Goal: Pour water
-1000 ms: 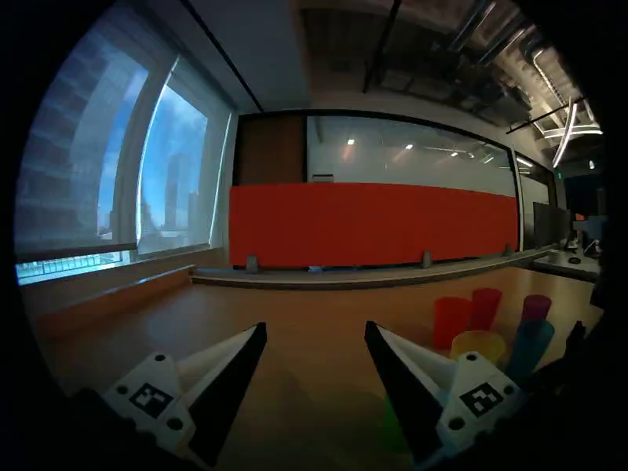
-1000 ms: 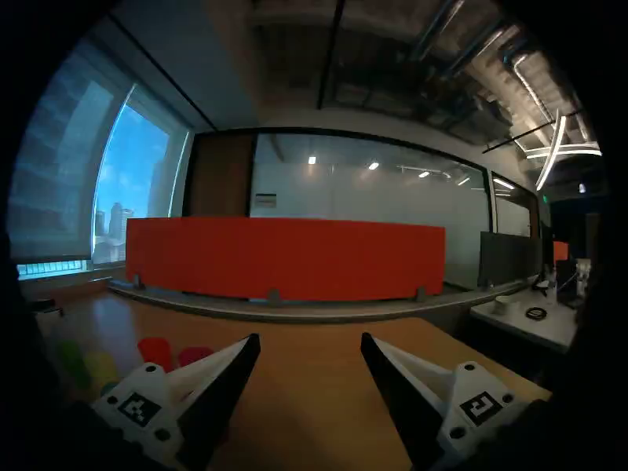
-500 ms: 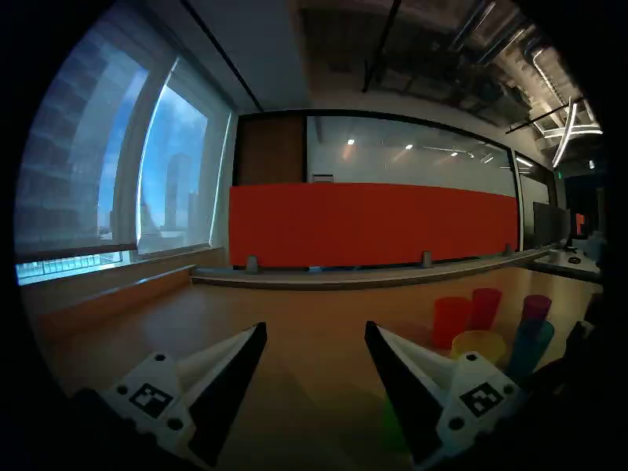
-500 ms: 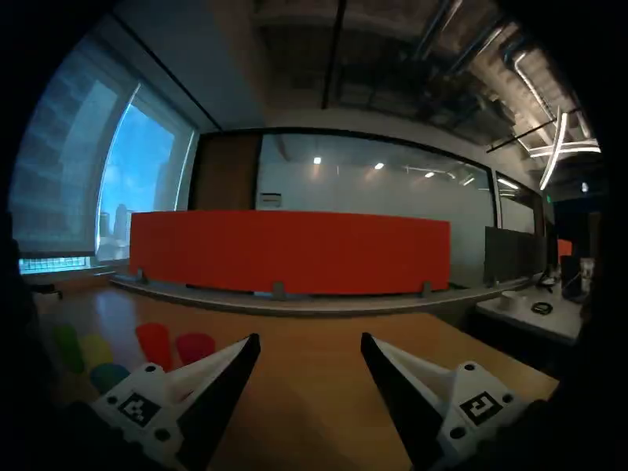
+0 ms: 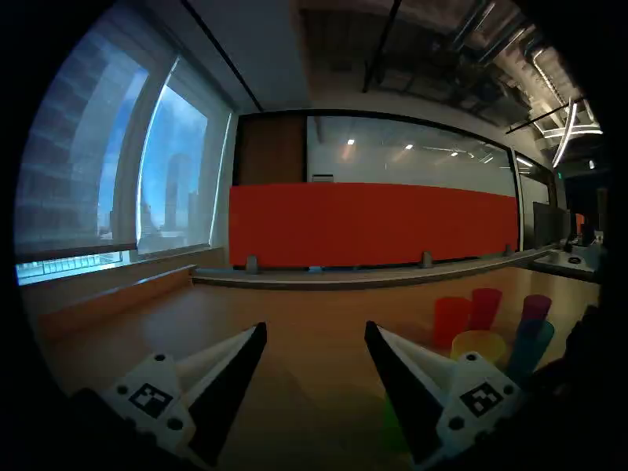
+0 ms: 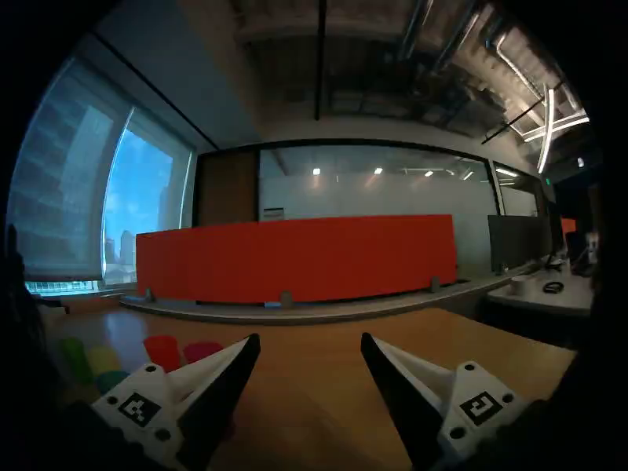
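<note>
In the left gripper view my left gripper (image 5: pixel 315 336) hangs open low over a wooden table (image 5: pixel 314 314), nothing between its fingers. To its right stands a cluster of plastic cups: an orange-red cup (image 5: pixel 450 319), a red cup (image 5: pixel 485 306), a magenta cup (image 5: pixel 536 307), a yellow cup (image 5: pixel 479 344) and a blue cup (image 5: pixel 532 345). In the right gripper view my right gripper (image 6: pixel 311 345) is open and empty too. The same cups sit at its lower left: a green cup (image 6: pixel 73 355), a yellow cup (image 6: pixel 102 359), a red cup (image 6: pixel 162 351) and a pink cup (image 6: pixel 203 349).
An orange divider panel (image 5: pixel 369 224) runs along the table's far edge, with a glass wall behind it. Large windows (image 5: pixel 165 180) line the left side. A second desk (image 6: pixel 542 290) with small items stands at the right.
The right gripper has tilted and turned, so the divider now slants and the cups have shifted slightly in its view. The left gripper has stayed still.
</note>
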